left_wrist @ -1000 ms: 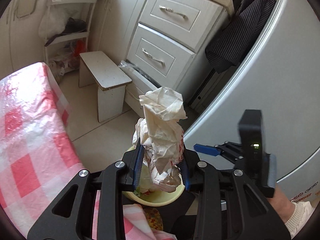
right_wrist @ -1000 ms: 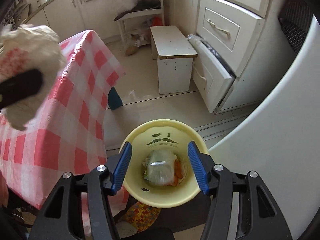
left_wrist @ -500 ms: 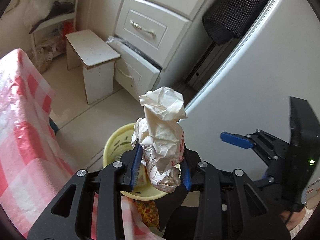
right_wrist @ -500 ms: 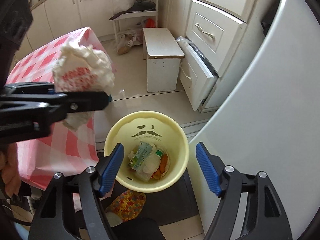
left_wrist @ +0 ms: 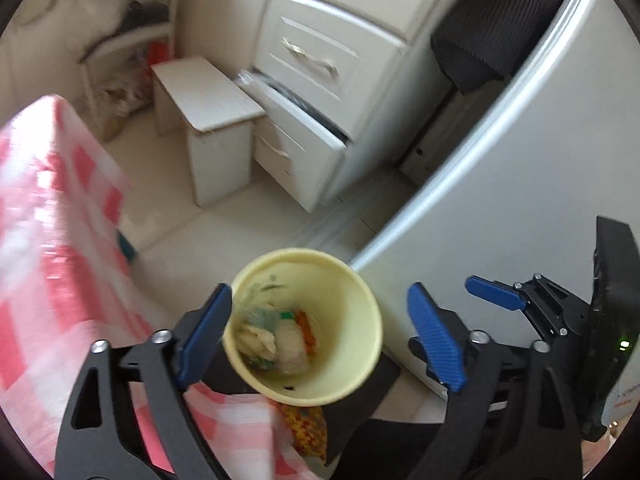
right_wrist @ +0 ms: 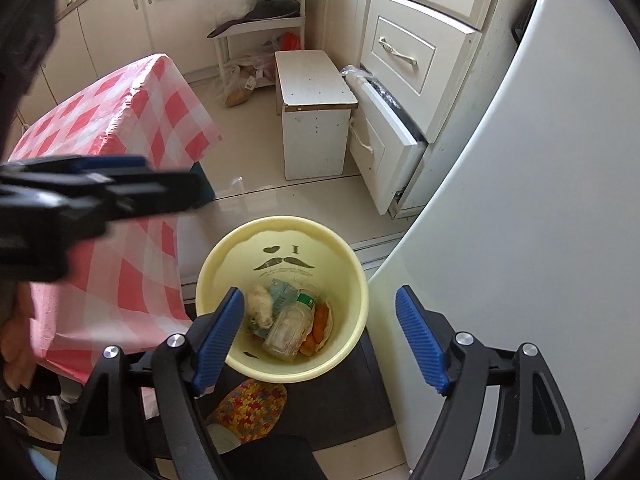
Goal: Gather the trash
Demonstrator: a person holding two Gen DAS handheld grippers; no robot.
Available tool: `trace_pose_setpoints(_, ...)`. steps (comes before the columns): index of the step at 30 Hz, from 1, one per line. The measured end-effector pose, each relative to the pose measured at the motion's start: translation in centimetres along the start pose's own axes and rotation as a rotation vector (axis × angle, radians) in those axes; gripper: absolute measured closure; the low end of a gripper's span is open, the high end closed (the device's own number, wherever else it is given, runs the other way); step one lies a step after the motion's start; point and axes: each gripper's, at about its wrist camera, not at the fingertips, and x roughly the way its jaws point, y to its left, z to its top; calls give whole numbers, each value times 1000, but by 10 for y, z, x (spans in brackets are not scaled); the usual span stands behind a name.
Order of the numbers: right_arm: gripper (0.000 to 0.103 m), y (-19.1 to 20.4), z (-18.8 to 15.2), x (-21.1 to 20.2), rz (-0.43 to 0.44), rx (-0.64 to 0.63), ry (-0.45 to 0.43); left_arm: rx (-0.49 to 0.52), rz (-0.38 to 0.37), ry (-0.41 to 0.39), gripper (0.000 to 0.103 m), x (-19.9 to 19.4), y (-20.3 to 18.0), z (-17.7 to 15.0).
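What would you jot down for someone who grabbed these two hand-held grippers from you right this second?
Left gripper: open, empty, above the yellow bin.
Right gripper: open, empty, also over the bin.
In the bin: crumpled paper wad, clear bottle, orange scraps.
Done: the paper wad is binned.
Left: look for more trash; none shows on the checkered tablecloth from here.

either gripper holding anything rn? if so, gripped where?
Nothing held. The left gripper and the right gripper are both open and empty above the yellow bin; a crumpled paper wad lies inside it.
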Motion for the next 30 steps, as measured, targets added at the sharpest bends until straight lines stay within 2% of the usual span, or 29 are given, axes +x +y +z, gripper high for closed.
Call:
trace_pose_setpoints(2,23,0,1,-2,-16,-1,-15,-5,44,-45,8,-17,3,-2)
trace_pose_setpoints(5,22,-3,3,-6,-19,13,-36,-17,120,-98,7,-41,9,-6)
trace_pose_setpoints(9,19,-6,5,-13,-19,42,-72,-38,163,-136,7,-69,21,-12)
trace_pose_setpoints(12,16,-6,7,-24,-14,62,-125,-26,230,-173,7,-93,26,-19)
trace_pose_setpoints(18,9,-4,-5,-65,32,168,-282,-38,421,-245,7,-144,35,-33)
trace_pose_setpoints(19,8,1,-10,-75,20,177,-320,-38,421,-255,7,-154,37,-38)
trace_pose_setpoints(22,8,19,-25,-101,-7,161,-424,-58,347,-269,7,-175,42,-52)
trace_pose_setpoints(26,8,44,-41,-121,-13,125,-488,-40,326,-204,7,-184,37,-74)
trace_pose_setpoints(30,8,62,-55,-133,-28,100,-520,13,324,-196,7,-194,27,-101)
